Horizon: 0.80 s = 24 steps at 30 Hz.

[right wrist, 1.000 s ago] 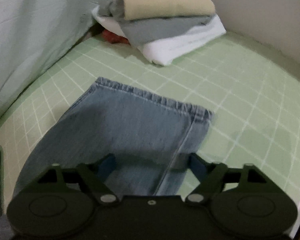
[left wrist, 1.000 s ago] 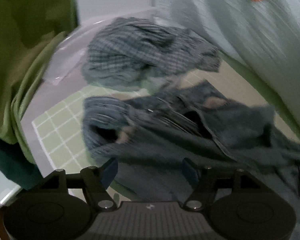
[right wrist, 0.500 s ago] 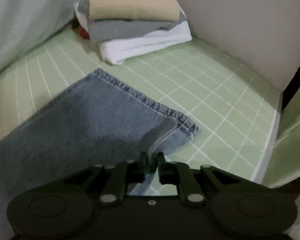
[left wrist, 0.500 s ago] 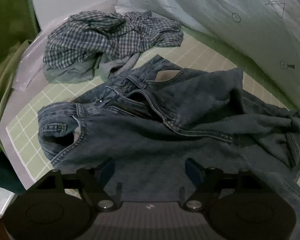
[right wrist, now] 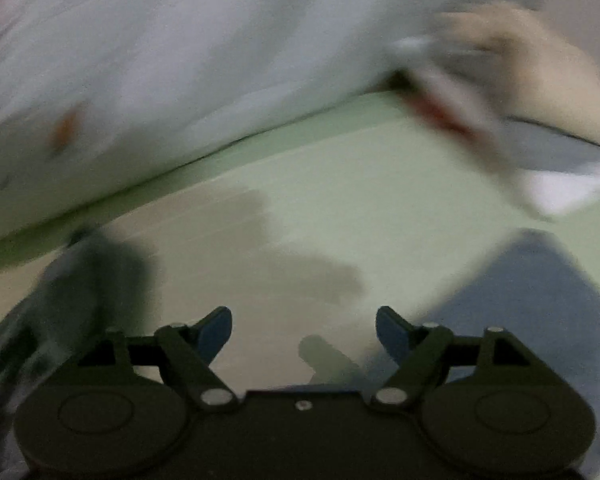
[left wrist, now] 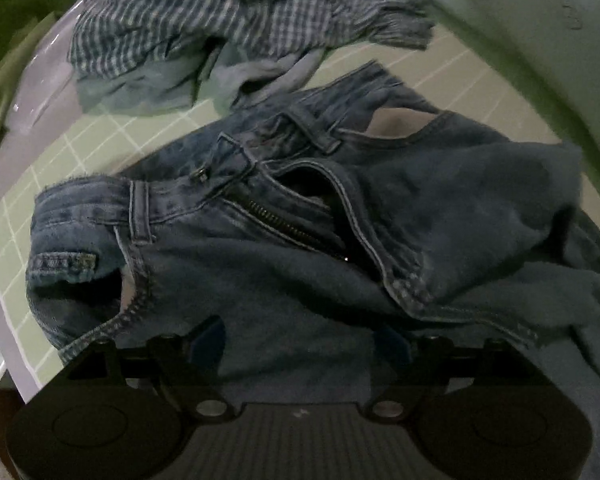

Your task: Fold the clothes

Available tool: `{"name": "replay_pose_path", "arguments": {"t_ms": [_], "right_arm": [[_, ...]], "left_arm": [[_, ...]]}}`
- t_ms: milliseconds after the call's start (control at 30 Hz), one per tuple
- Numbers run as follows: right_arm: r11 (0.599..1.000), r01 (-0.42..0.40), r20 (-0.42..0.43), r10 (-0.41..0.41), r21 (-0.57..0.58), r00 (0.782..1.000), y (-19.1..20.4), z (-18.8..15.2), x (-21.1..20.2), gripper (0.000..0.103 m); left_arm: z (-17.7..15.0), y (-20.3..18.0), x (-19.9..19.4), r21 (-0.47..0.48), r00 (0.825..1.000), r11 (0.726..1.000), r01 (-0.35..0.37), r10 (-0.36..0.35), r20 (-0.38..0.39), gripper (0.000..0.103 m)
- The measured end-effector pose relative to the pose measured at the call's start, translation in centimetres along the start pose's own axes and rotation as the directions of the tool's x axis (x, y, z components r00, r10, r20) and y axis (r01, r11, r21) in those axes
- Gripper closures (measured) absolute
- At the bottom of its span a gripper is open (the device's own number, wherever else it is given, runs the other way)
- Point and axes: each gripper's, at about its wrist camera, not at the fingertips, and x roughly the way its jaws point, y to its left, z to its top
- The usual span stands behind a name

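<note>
Left tongs (left wrist: 298, 338): spread wide, empty, low over the crumpled dark blue denim jeans (left wrist: 300, 240), which lie fly open on the green gridded mat (left wrist: 80, 148) covering the counter. Waistband at 10 o'clock; rumpled blue-white checked shirt (left wrist: 220, 20) at 12, touching the jeans.

Right tongs (right wrist: 304, 326): also wide, empty, view blurred; a jeans leg at 4 o'clock.

Judgement: flatten the seat first. Pinch one waistband corner, single layer bundle, pull taut before folding.
</note>
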Motion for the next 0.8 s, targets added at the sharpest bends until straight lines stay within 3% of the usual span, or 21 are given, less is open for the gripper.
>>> {"name": "replay_pose_path", "arguments": {"t_ms": [133,267,467,567,633,800], "right_arm": [[0.983,-0.134,-0.059,0.127,-0.127,0.99,5.6,-0.4,0.7,0.031],[0.975,-0.197,-0.137,0.182,-0.104,0.974,7.2,-1.5,2.0,0.044],[0.958,-0.212,-0.169,0.18,-0.194,0.969,8.8,-3.3,1.7,0.05],[0.947,-0.216,-0.179,0.175,-0.238,0.968,8.8,-3.0,1.8,0.07],[0.933,-0.222,-0.182,0.175,-0.284,0.968,8.8,-3.0,1.7,0.096],[0.919,-0.188,-0.097,0.165,-0.347,0.982,8.5,-1.2,1.2,0.101]], "left_arm": [[0.2,-0.9,0.7,0.061,1.0,0.998,-0.003,0.003,0.004,0.014],[0.1,-1.6,1.2,0.104,1.0,0.994,-0.022,0.021,0.004,0.009],[0.1,-2.0,1.6,0.135,1.0,0.991,-0.02,0.021,-0.004,0.002],[0.1,-2.2,1.8,0.134,1.0,0.991,-0.027,0.028,-0.006,0.001],[0.1,-2.3,1.9,0.135,0.999,0.99,-0.033,0.035,-0.007,0.0],[0.2,-2.2,1.9,0.125,0.999,0.992,-0.035,0.037,-0.008,0.0]]}}
